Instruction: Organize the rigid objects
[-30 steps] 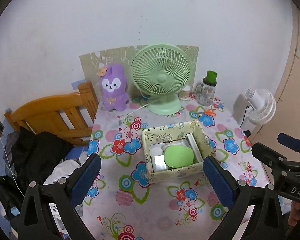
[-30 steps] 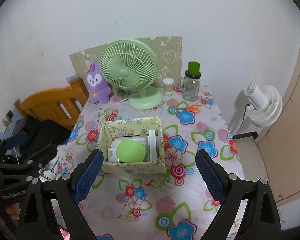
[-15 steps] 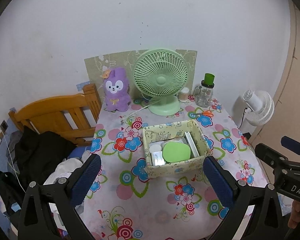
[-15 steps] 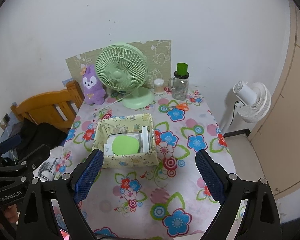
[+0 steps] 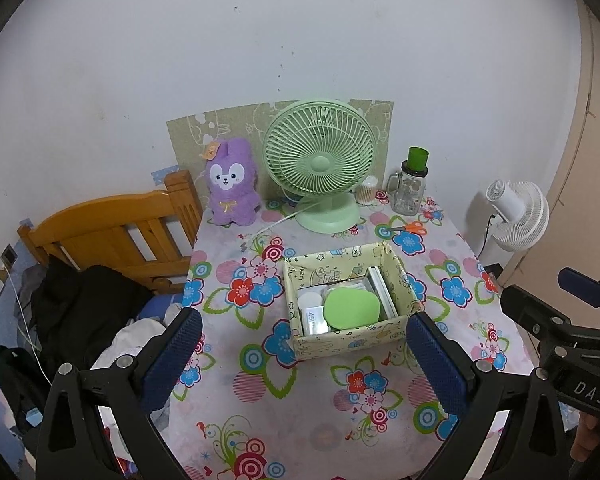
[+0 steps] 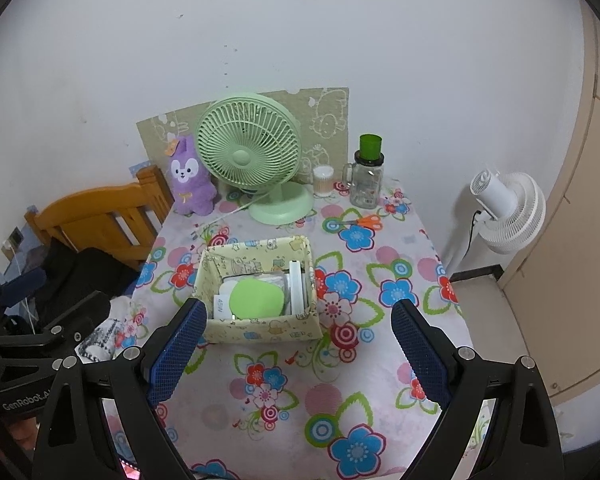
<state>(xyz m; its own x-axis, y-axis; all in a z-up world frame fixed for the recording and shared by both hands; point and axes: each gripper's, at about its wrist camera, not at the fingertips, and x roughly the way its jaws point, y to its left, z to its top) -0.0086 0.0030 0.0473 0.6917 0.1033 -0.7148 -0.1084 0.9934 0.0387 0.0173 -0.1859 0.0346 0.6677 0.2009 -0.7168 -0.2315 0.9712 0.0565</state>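
A patterned yellow fabric box [image 5: 348, 340] [image 6: 260, 330] stands mid-table on the flowered tablecloth. Inside lie a round green item [image 5: 352, 309] [image 6: 257, 300], white boxes and a white upright slab [image 6: 297, 292]. My left gripper [image 5: 304, 360] hovers high over the near table edge, open and holding nothing. Above the table front, my right gripper [image 6: 298, 356] hangs open, with nothing between its fingers. Each gripper shows at the edge of the other's view. Orange-handled scissors [image 5: 410, 229] [image 6: 364, 222] lie at the back right.
A green desk fan [image 5: 320, 168] [image 6: 256, 156], purple plush rabbit [image 5: 232, 184] [image 6: 188, 178], glass mug with green lid [image 5: 412, 188] [image 6: 366, 176] and cotton-swab jar [image 6: 323, 180] line the wall. A wooden chair [image 5: 112, 232] with clothes stands left; a white fan [image 5: 516, 216] right.
Both grippers have pulled back and upward from the table, so the box and table look smaller. Both stay open with nothing held.
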